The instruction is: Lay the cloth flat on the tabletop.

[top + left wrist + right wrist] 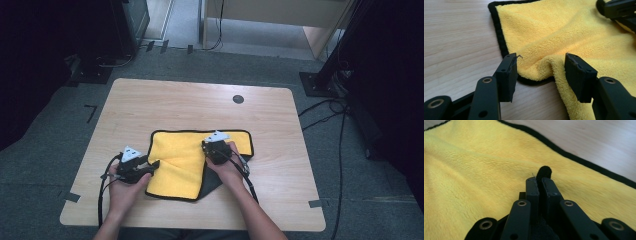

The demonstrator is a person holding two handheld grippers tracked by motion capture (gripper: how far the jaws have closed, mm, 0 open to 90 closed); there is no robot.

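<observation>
A bright yellow cloth (185, 157) is seen edged with a black border, its underside showing dark grey where a corner is turned over. The table (165, 102) is patterned in pale wood grain with a dark round spot (238, 99), and both grippers' jaws are black.

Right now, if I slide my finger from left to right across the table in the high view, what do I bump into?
Bare table → left gripper → yellow cloth → right gripper, pinching the cloth's black edge → bare table again.
</observation>
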